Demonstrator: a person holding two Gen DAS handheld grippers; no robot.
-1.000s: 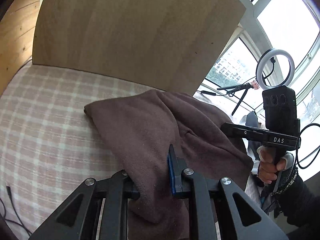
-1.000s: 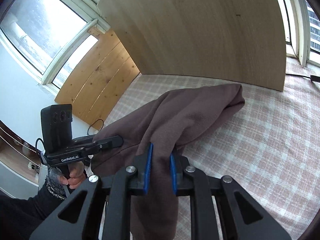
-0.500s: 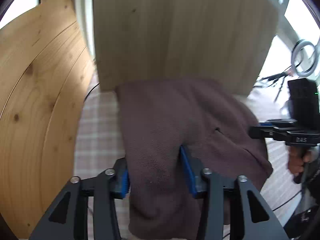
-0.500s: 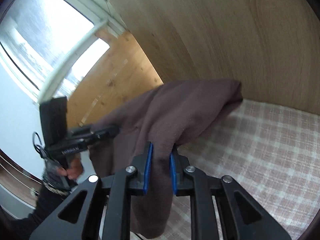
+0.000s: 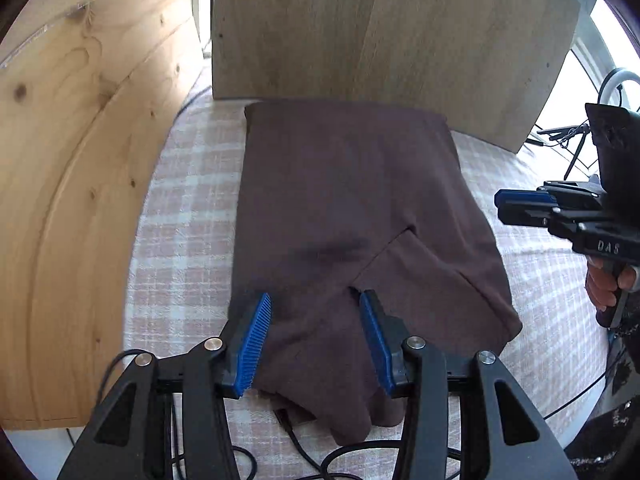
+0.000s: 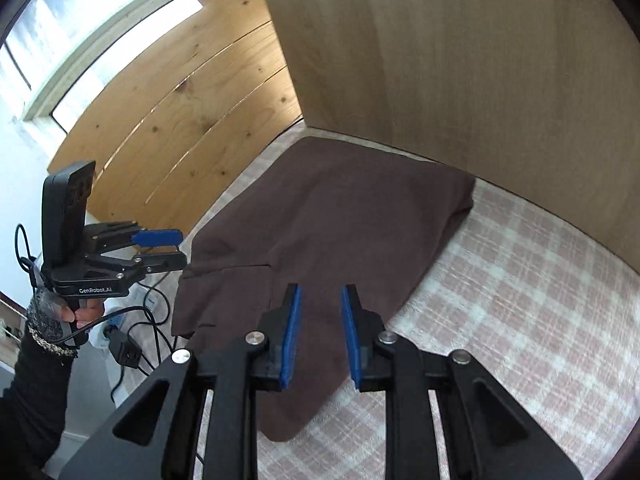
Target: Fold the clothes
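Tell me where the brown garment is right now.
The brown garment lies flat on the checked cloth, its far edge against the upright wooden board, with both open tongs just above its near end.

My left gripper (image 5: 314, 330) hides the brown garment's (image 5: 344, 208) near hem at 6 o'clock. My right gripper (image 5: 524, 206) is cut off at 3 o'clock — only one blue pad shows. The ring light (image 5: 614, 84) at 2 o'clock is clipped and washed out — the cables (image 5: 320, 460) run off the bottom edge.
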